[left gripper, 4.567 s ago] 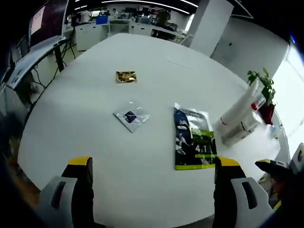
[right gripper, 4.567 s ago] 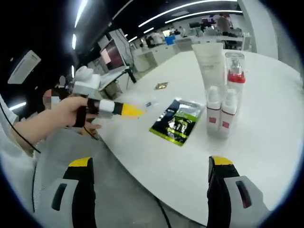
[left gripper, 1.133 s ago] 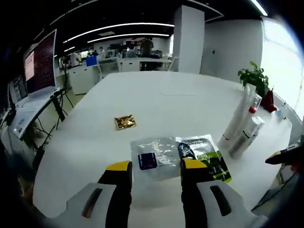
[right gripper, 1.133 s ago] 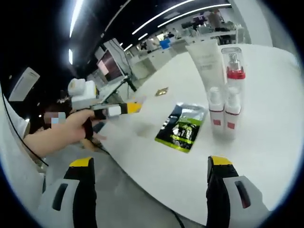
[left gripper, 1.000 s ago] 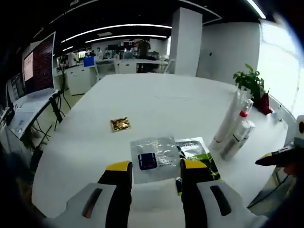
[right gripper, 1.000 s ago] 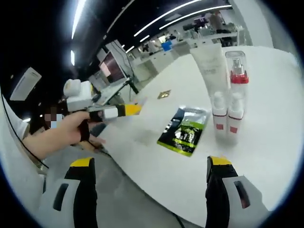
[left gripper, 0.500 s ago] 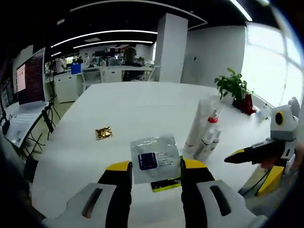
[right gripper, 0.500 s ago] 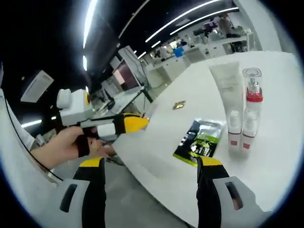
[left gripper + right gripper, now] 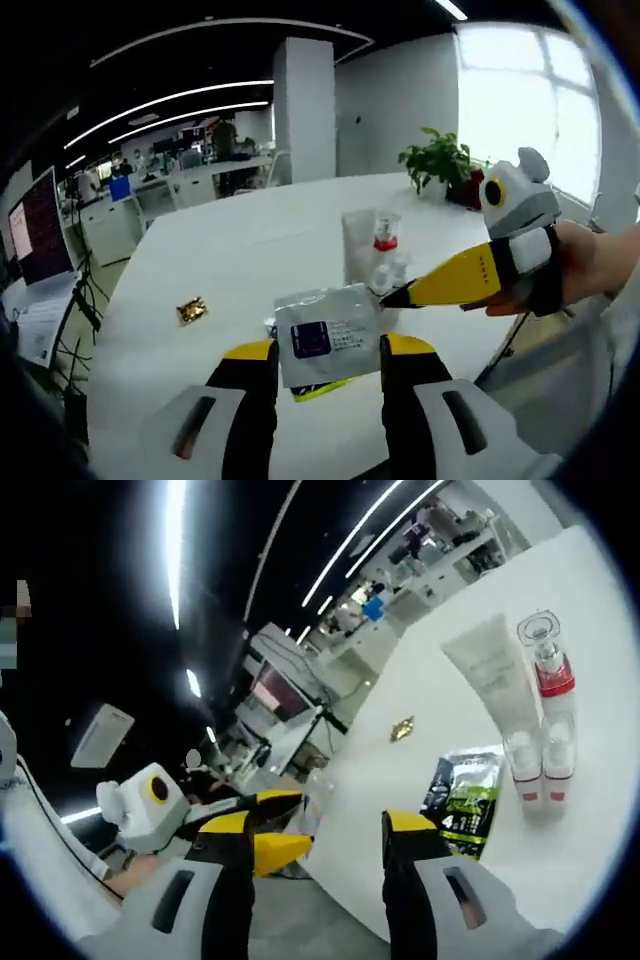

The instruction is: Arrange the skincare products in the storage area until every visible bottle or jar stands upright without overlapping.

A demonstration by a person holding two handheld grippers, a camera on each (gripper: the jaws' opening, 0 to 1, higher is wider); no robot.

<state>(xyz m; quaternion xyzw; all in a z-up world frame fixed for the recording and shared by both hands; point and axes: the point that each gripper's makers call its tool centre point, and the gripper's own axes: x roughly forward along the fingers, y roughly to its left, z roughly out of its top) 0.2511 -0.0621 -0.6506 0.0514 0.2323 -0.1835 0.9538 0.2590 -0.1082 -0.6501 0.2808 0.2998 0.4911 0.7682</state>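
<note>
Holding a clear sachet [image 9: 327,338] pinched between the jaws of the left claw [image 9: 327,352], lifted off the white desk [image 9: 250,240]. Looking flimsy and feather-light: thin, floppy film, likely slippery, best nipped near a sealed edge and not by the soft middle. Showing a dark blue square label on its face, with lines of small print too fine to read.

Reaching in from the right side of the left gripper view, the right claw [image 9: 392,297], its yellow tip seeming nearly closed with nothing between the jaws; in the right gripper view, jaws standing fairly close together and empty.

Standing upright and close together on the desk in the right gripper view: a white tube [image 9: 490,670], a clear pump bottle [image 9: 546,660] with a red collar, and two small bottles [image 9: 540,763] with red labels. Probably stiff plastic, light, easy to tip; taking them low around the body being safest.

Lying flat just beside them, a black and green packet [image 9: 466,800] printed "4" and "1"; other writing illegible. Resting well apart, a small gold sachet [image 9: 402,729].
</note>
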